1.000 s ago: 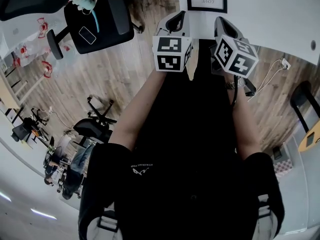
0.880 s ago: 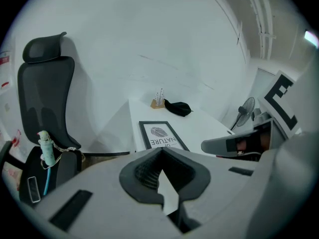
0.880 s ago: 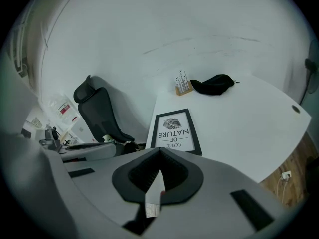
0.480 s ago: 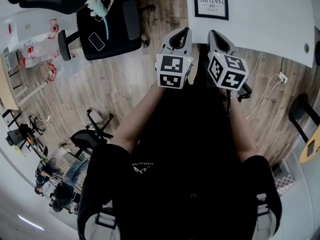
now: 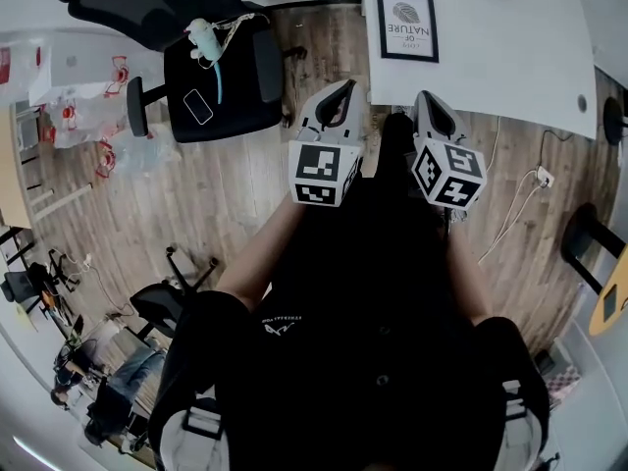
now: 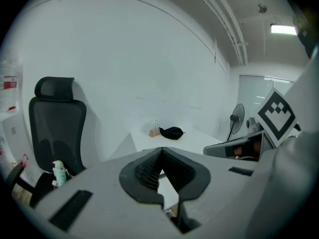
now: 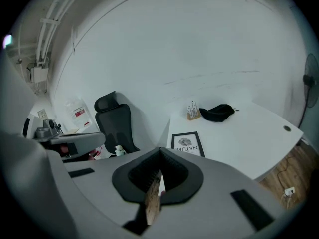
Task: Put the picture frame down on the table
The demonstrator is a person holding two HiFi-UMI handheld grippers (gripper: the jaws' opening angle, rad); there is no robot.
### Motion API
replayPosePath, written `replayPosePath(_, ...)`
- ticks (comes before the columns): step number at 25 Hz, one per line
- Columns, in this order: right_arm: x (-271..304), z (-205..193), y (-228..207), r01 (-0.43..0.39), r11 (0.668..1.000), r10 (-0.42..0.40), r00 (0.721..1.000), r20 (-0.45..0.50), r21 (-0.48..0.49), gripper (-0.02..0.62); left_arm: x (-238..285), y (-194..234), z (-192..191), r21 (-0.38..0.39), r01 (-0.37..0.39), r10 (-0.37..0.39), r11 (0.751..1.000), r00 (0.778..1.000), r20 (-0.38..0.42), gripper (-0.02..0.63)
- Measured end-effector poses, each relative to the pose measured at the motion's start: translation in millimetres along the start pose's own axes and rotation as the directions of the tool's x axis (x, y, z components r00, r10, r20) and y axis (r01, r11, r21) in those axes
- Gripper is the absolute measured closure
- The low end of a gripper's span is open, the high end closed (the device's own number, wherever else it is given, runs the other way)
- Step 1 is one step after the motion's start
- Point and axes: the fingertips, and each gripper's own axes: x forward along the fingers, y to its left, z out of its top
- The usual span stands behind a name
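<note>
Head view: the picture frame (image 5: 407,26) lies flat on the white desk (image 5: 510,67), close to the desk's left edge, with its print facing up. Nothing touches it. Both tools are held over the wooden floor (image 5: 235,184) on the near side of the desk, apart from the frame. The left tool (image 5: 348,86) and the right tool (image 5: 429,98) are side by side, with their tips toward the desk and their marker cubes toward the person. Left of the desk stands a black office chair (image 5: 211,67). A phone (image 5: 197,107) and a small toy figure (image 5: 204,39) are on it.

Left gripper view: the left tool's jaws meet at the tips and nothing is between them. Beyond the jaws, the desk carries a black pouch (image 6: 172,132) at its far end. The office chair is at the left and a fan (image 6: 236,114) at the right. The frame cannot be made out in this view.

Right gripper view: the right tool's jaws are closed tip to tip and hold nothing. The picture frame lies flat at the near left part of the desk, beyond the jaws and clear of them. The black pouch sits at the far end, well apart from the frame. The office chair stands to the left of the desk.
</note>
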Motion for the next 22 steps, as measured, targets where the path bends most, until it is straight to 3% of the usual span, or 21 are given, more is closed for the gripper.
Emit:
replayPosePath(13, -58.1, 58.9, 29.4, 0.021, 0.984, 0.020, 0.974, 0.224, -0.179, 0.597, -45.3, 0.9, 55.1, 0.023, -0.019, 0.015, 1.000, 0.985, 0.171, 0.600)
replayPosePath(22, -89.1, 113.1, 34.3, 0.028, 0.980, 0.045, 0.933, 0.357, -0.196, 0.597, -54.7, -2.8, 107.4, 0.049, -0.056, 0.038, 0.997, 0.951, 0.307, 0.600)
